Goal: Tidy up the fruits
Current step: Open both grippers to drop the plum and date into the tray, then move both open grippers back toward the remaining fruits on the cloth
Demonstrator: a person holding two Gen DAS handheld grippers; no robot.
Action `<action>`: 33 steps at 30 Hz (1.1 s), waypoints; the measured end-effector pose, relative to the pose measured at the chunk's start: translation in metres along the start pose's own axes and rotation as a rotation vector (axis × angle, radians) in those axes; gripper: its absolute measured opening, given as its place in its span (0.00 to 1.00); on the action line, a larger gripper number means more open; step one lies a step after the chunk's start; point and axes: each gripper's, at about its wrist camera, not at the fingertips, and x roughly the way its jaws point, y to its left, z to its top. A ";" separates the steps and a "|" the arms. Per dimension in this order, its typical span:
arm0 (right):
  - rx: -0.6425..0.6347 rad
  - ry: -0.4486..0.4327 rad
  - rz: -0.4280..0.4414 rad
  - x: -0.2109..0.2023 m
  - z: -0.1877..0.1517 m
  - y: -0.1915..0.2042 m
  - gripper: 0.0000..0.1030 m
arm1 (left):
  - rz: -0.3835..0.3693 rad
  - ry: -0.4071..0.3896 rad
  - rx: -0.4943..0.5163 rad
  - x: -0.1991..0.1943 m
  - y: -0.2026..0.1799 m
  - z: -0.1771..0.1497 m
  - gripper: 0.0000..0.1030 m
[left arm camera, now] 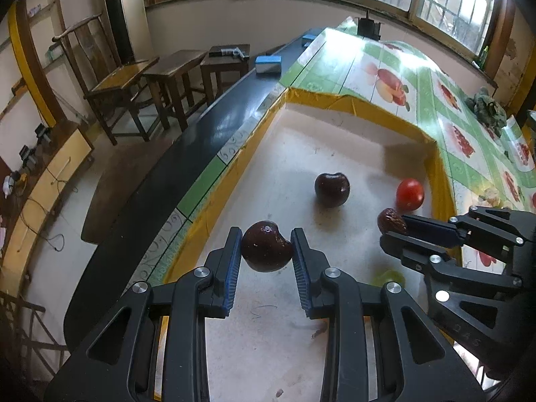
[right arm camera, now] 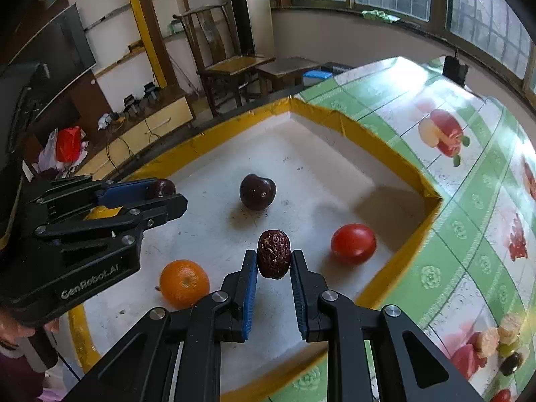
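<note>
My left gripper (left arm camera: 267, 249) is shut on a dark red cherry (left arm camera: 266, 251) and holds it above the white tray floor (left arm camera: 284, 154). My right gripper (right arm camera: 274, 263) is shut on a wrinkled red date (right arm camera: 274, 258); it also shows in the left wrist view (left arm camera: 392, 226). A second dark cherry (left arm camera: 331, 189) lies in the middle of the tray, also in the right wrist view (right arm camera: 257, 191). A red tomato (right arm camera: 353, 244) lies near the tray's right wall. An orange (right arm camera: 184, 283) lies near the front. The left gripper (right arm camera: 167, 197) shows at left with its cherry.
The tray has a yellow taped rim (right arm camera: 402, 174). A fruit-print green tablecloth (right arm camera: 469, 201) surrounds it. A dark bench (left arm camera: 187, 154) runs along the left. Wooden chair and stools (left arm camera: 160, 80) stand beyond. A yellow-green fruit (left arm camera: 388, 276) lies blurred near the right gripper.
</note>
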 end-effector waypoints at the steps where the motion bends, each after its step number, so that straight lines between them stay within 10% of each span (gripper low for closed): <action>1: 0.001 0.006 -0.001 0.003 0.001 0.000 0.19 | 0.001 0.008 -0.003 0.002 0.000 0.000 0.28; 11: -0.011 0.033 -0.029 0.013 0.006 0.001 0.20 | 0.019 0.056 -0.010 0.011 0.001 0.001 0.30; 15: 0.012 0.023 0.015 0.009 0.004 -0.003 0.23 | 0.013 0.041 -0.032 0.007 0.003 0.002 0.60; 33: 0.124 -0.111 -0.018 -0.079 -0.047 -0.027 0.31 | -0.054 -0.053 0.040 -0.039 -0.053 -0.009 0.60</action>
